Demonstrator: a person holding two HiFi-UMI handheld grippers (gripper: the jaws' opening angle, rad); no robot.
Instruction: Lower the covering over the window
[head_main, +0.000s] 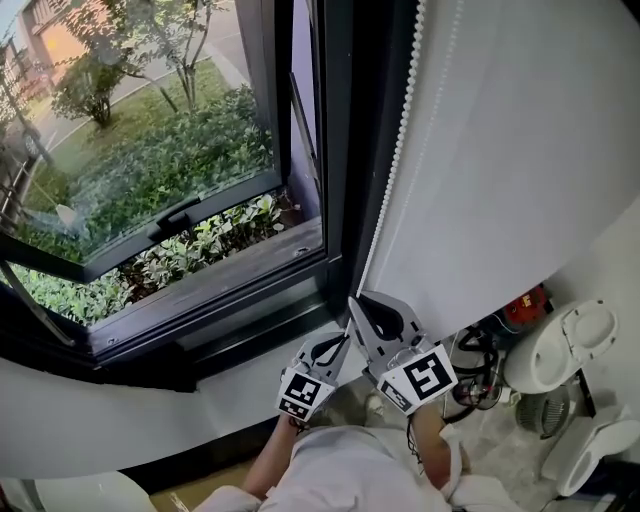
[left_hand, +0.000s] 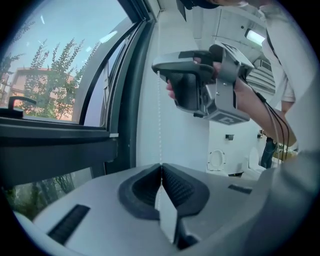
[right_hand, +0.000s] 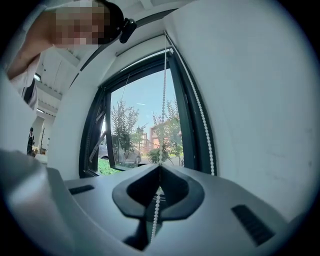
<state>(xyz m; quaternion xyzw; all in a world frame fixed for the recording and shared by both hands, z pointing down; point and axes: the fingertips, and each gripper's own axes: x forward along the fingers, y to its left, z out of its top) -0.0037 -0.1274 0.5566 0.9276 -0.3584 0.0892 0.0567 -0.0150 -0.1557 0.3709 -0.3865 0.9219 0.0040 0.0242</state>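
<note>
Hands work the bead chain (right_hand: 163, 100) beside a bathroom window (head_main: 150, 170), with greenery and a brick building outside and the glass bare. From the head camera the window fills 9 to 12 o'clock, a white wall (head_main: 520, 130) runs from 12 to 3 o'clock, and the chain hangs down the seam between them. The covering itself shows over no part of the pane. It is presumably wound up above the frame, though no view makes that plain.

Both tools sit at 6 o'clock in the head view, one just above the other. The right gripper (right_hand: 160, 167) has its jaws pressed together on the chain, with beads running up to 12 o'clock and trailing out below the pads. The left gripper (left_hand: 161, 167) is likewise clamped tight on the thin line that drops into it from 12 o'clock. Its camera shows the right gripper higher up, apparently on that same strand. A second strand (right_hand: 203, 125) hangs free against the wall at 2 o'clock in the right gripper view.

By the look of it, the step in hand is the pull on the chain to bring the covering down, and with the pane uncovered the job appears barely begun. The next move probably calls for a straight, even draw toward the floor. After that, one tool would let go and take a fresh hold higher up while the other keeps the line taut. Beads could slip through the pads if the pull goes off-line. Whether this is the lowering strand cannot be told from here. Toilets (head_main: 588, 335) stand on the floor at 4 o'clock.
</note>
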